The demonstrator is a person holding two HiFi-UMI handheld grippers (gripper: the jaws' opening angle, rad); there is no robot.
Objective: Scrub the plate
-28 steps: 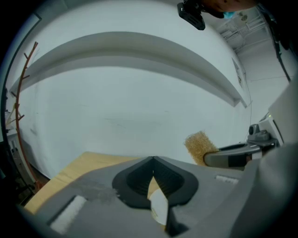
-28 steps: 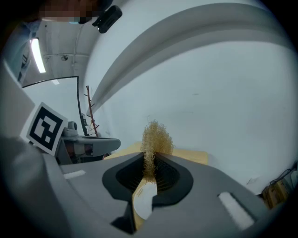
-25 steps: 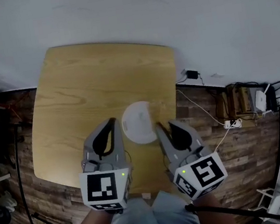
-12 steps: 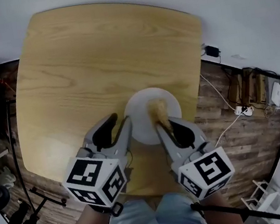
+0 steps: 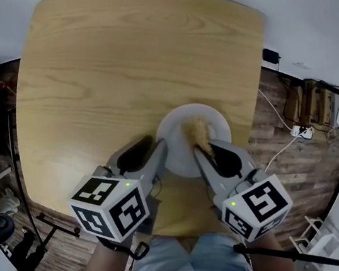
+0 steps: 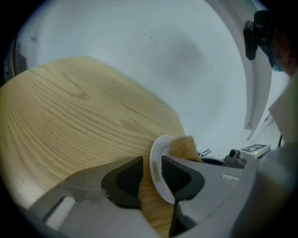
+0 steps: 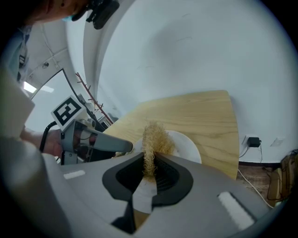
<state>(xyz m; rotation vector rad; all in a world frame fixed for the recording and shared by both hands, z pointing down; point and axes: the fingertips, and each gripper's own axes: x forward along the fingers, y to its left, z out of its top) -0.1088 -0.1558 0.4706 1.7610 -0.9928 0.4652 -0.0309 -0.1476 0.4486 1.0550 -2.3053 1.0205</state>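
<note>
**Head view.** Shows a pale wooden table bearing a round white plate close to its near edge. Places the left gripper at the plate's left rim and the right gripper at its near side. Shows a straw-coloured scrubber over the plate, just ahead of the right tips.

**Left gripper view.** Looks along jaws spread wide and just now opening. Catches the plate's rim between them, close to the right jaw and clear of the left, with no squeeze visible. Shows the scrubber beyond, at the plate's far side.

**Right gripper view.** Looks along jaws pressed together on the scrubber, pinched into a thin upright tuft. Shows its loose end fanned out over the plate. Includes the left gripper at the plate's left rim.
</note>
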